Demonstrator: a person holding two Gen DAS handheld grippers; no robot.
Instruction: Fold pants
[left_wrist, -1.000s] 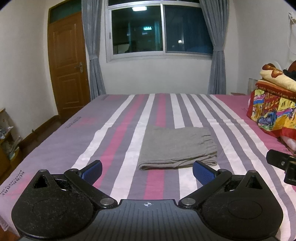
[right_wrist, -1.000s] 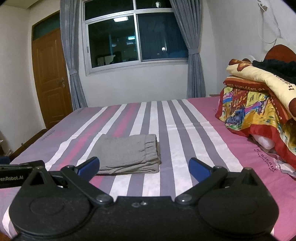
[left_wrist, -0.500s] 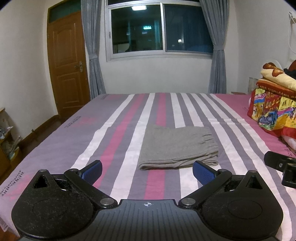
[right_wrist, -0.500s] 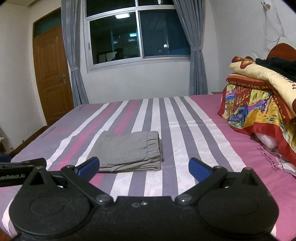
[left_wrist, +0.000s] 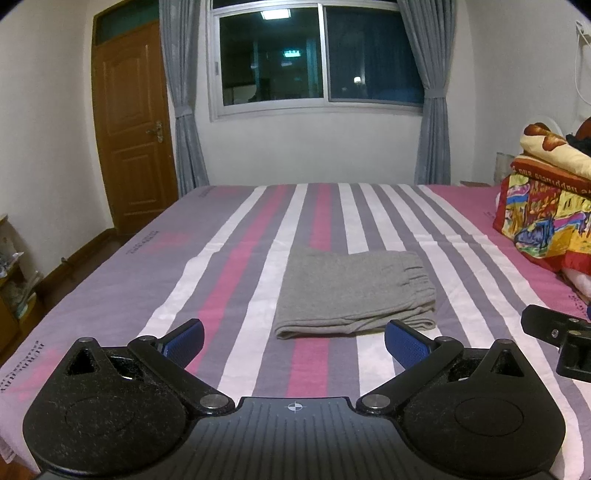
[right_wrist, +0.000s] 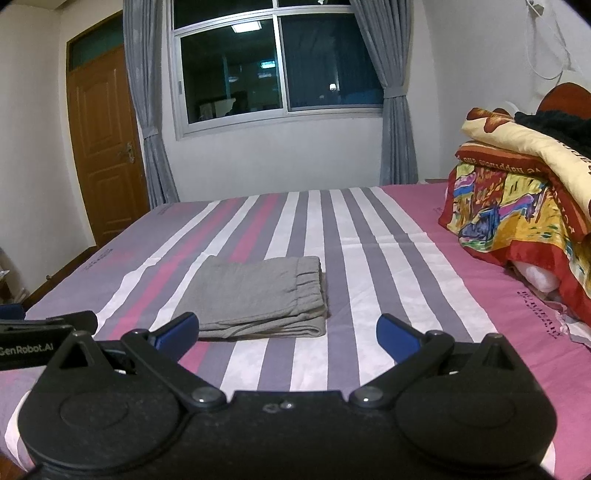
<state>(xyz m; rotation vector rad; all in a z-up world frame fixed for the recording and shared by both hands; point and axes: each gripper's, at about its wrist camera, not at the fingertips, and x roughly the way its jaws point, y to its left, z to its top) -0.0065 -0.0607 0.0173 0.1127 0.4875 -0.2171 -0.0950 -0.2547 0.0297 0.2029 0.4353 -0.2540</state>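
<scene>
1. Grey knit pants with a gathered elastic waistband (left_wrist: 354, 291), folded into a flat rectangle, lying at mid-frame on the bed sheet striped in pink, white and grey-purple (left_wrist: 240, 258); waistband toward frame right. In the right wrist view the same pants (right_wrist: 258, 295) sit left of centre.
2. Left gripper, black with blue finger pads (left_wrist: 293, 341): released, jaws spread wide, empty, hanging apart from the pants at lower frame.
3. Right gripper, black with blue finger pads (right_wrist: 288, 332): released, jaws spread wide, empty; its left pad overlaps the pants' near corner in the picture, contact not discernible.
4. Writing: white lettering "GenRobot.AI" on the left gripper's body (right_wrist: 27, 349), lower left of the right wrist view only. Small dark print on the sheet edges, unreadable.
5. Pile of multicoloured folded quilts (right_wrist: 517, 199), right of frame; lettering on its red band illegible.
6. Brown wooden door (left_wrist: 133, 129), upper left; window with grey curtains (left_wrist: 317, 59), upper centre.
7. Left wrist view alone: cluttered shelf (left_wrist: 14, 288), left edge.
</scene>
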